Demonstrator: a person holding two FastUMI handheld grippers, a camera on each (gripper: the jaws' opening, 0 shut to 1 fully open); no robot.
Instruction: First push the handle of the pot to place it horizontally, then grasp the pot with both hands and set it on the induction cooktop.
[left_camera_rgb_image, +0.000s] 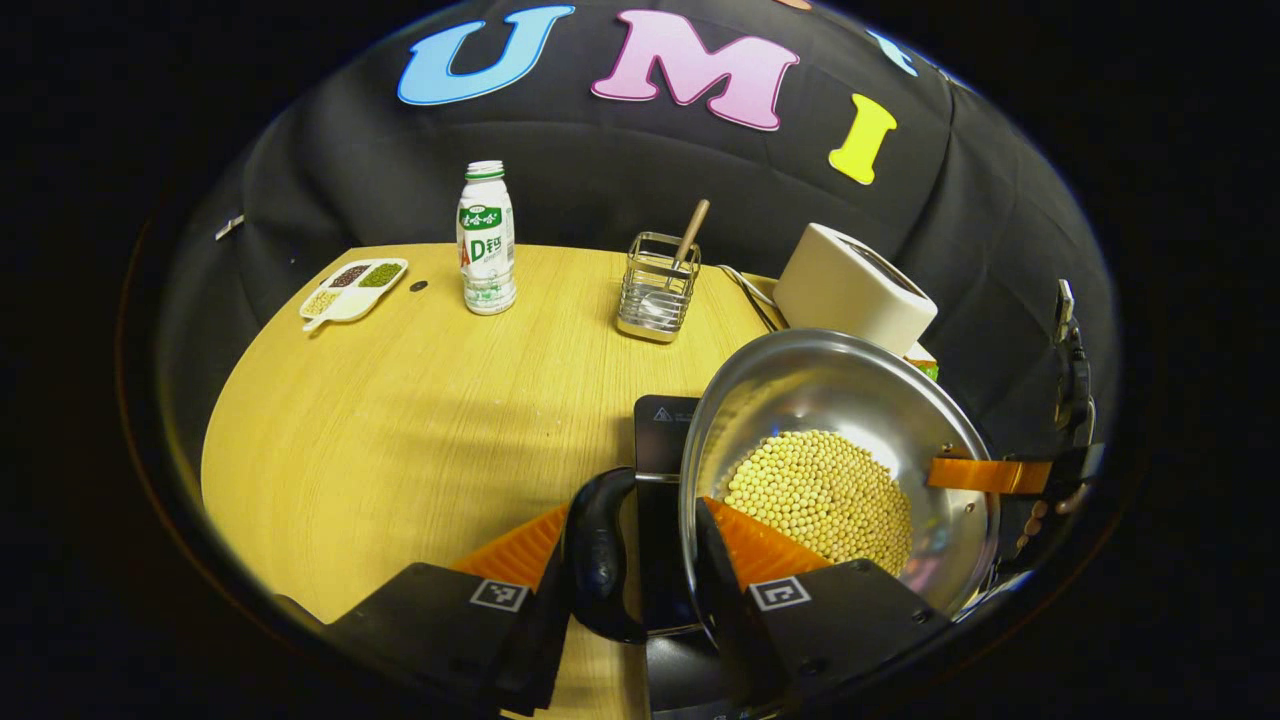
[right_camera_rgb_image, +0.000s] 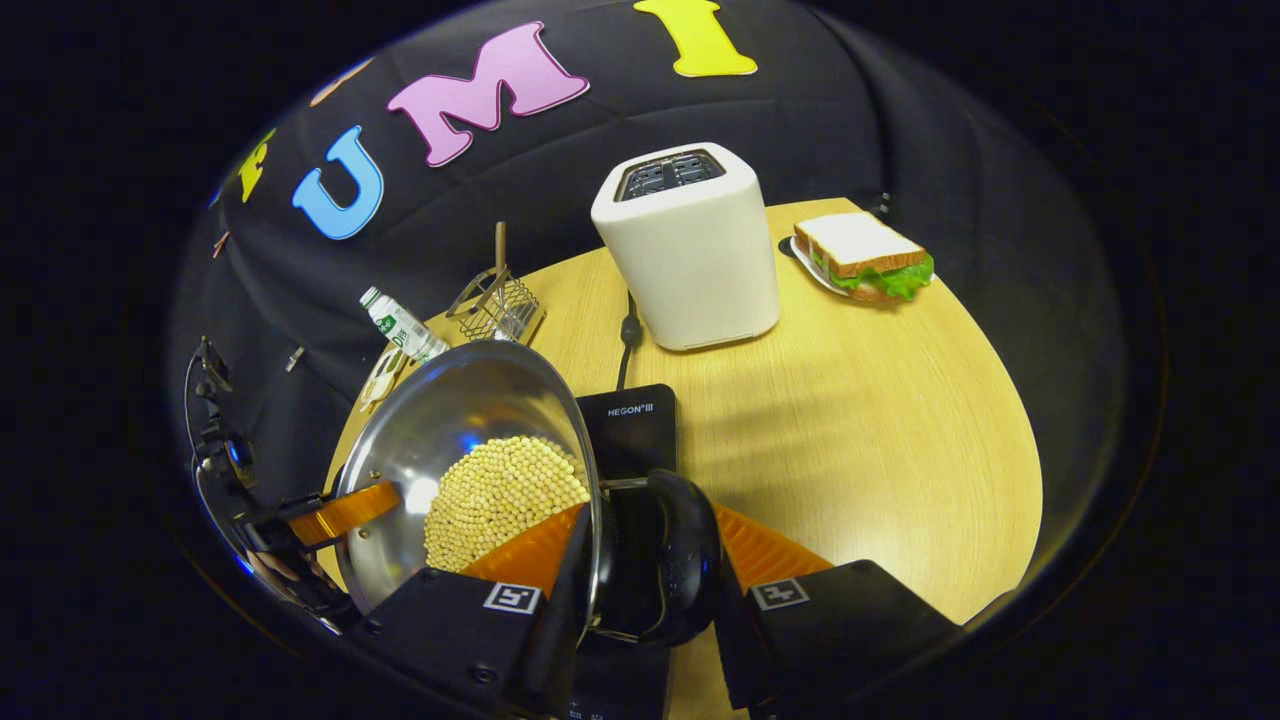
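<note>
1. Pot (left_camera_rgb_image: 840, 450): polished steel, holding a heap of pale round beans (left_camera_rgb_image: 820, 495). It sits tilted between the 2 grippers and appears lifted just above the induction cooktop (left_camera_rgb_image: 664, 432), whose dark slab shows under its near rim.
2. Left gripper (left_camera_rgb_image: 640, 560): fingers closed most of the way, 1 outside the dark side handle (left_camera_rgb_image: 598, 555) and 1 inside the pot's rim, pressing on handle and wall together.
3. Right gripper (right_camera_rgb_image: 650, 570): closed to the same degree on the opposite side handle (right_camera_rgb_image: 680, 555), 1 finger within the rim, 1 outside the handle loop. It also appears across the pot in the left gripper view.
4. Induction cooktop, right gripper view (right_camera_rgb_image: 630, 425): black panel on the wooden table (right_camera_rgb_image: 880, 420), partly under the pot, with a white toaster (right_camera_rgb_image: 690, 245) just behind it.
5. Other stock: sandwich on a plate (right_camera_rgb_image: 865, 258), milk bottle (left_camera_rgb_image: 487, 240), wire utensil holder (left_camera_rgb_image: 660, 288), divided dish of pulses (left_camera_rgb_image: 352, 288).
6. Step in hand, by judgement: the 2-handed carry; the handle push looks done.
7. Next move calls for: levelling the pot so the beans stay put, centring it over the cooktop, lowering both sides evenly, then opening both grippers.
</note>
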